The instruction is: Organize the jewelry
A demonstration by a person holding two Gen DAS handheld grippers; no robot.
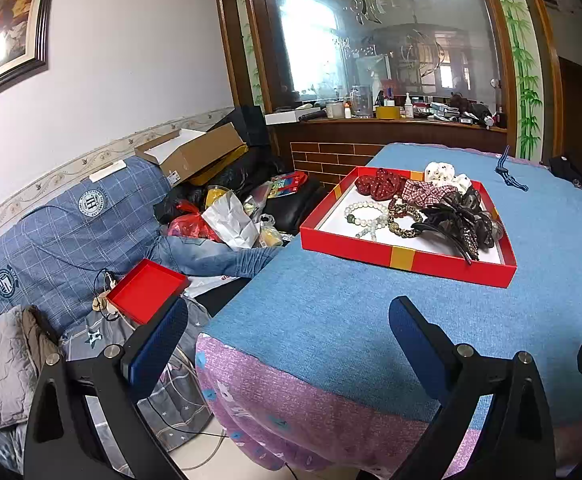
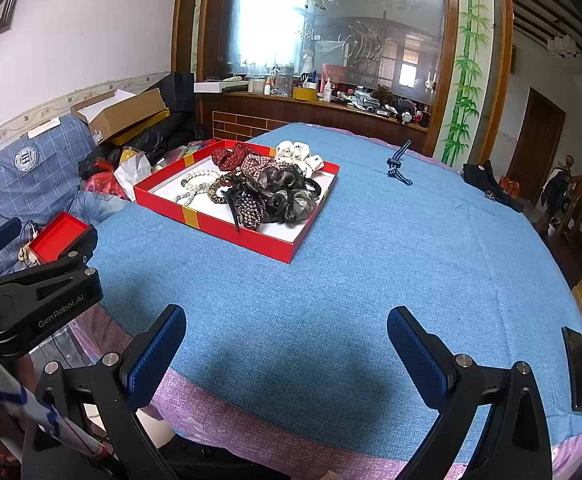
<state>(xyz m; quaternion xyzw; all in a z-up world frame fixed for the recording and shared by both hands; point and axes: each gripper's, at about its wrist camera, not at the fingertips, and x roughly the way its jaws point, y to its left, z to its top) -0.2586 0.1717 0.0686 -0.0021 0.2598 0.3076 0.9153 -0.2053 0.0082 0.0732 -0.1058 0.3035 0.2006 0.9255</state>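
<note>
A red tray (image 1: 407, 258) (image 2: 219, 224) with yellow bands stands on the blue tablecloth (image 1: 371, 320) (image 2: 351, 272). It holds pale bead bracelets (image 1: 361, 216) (image 2: 195, 190), a dark beaded bracelet (image 1: 401, 220), a black hair claw (image 1: 451, 228) (image 2: 247, 208), and red (image 1: 379, 184), plaid and white (image 2: 297, 154) scrunchies. A striped blue hair tie (image 1: 507, 172) (image 2: 397, 168) lies on the cloth beyond the tray. My left gripper (image 1: 289, 332) stands open at the table's near left corner, well short of the tray. My right gripper (image 2: 287, 332) stands open over bare cloth near the front edge, holding nothing.
A smaller red box lid (image 1: 145, 292) (image 2: 59, 238) lies on a cluttered sofa left of the table, among bags and a cardboard box (image 1: 195, 152). A black phone (image 2: 577, 368) lies at the table's right edge. A wooden counter with bottles (image 1: 391, 116) stands behind.
</note>
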